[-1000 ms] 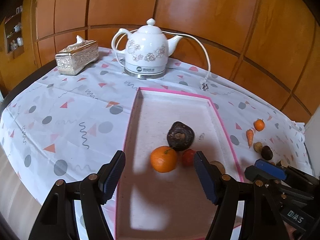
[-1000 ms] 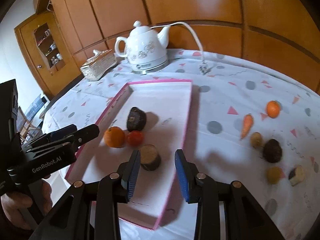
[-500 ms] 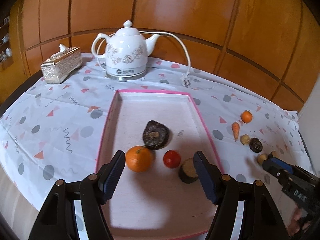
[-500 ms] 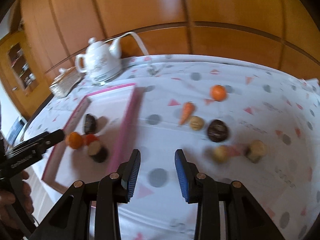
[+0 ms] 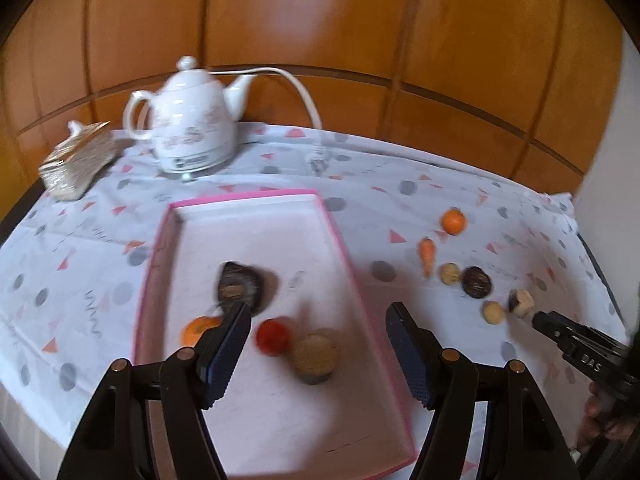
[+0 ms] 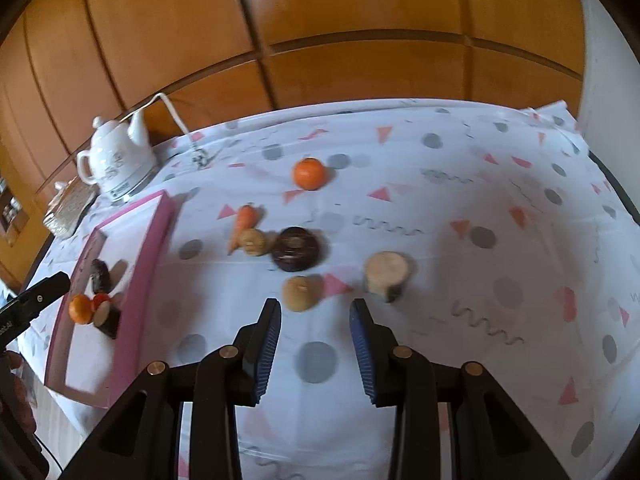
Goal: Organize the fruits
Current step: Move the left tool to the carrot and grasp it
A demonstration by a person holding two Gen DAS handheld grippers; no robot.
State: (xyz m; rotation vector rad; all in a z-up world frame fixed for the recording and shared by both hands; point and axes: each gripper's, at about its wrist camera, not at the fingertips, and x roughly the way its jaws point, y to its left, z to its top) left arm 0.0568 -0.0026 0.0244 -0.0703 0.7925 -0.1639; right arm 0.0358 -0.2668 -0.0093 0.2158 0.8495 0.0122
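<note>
While both tools hang empty over the table, the layout reads as follows.

Right gripper [image 6: 315, 330]: jaws apart, nothing between them; it hovers just short of the loose pieces on the cloth, which suggests the next pick comes from this cluster.

Nearest piece: a small tan round fruit [image 6: 301, 293] lies just ahead of the left fingertip, the likeliest next target.

Cut pale chunk [image 6: 387, 275]: just beside it to the right, flat face up, so it sits steady.

Farther loose pieces: a dark round fruit [image 6: 296, 249], a tan nut-like piece [image 6: 253, 241] touching the carrot [image 6: 243, 222], and a tangerine [image 6: 309, 173] apart behind them.

Left gripper [image 5: 318, 344]: jaws wide, holding nothing, hanging over the near end of the pink tray [image 5: 344, 248], probably waiting its turn.

Tray contents: orange [image 5: 197, 329], red fruit [image 5: 273, 337], tan cut piece [image 5: 314, 358] and a dark fruit [image 5: 240, 286], grouped at the near end so the far half stays free for more.

Background: kettle [image 5: 192, 128] and tissue box [image 5: 76, 162], well clear of the work.
</note>
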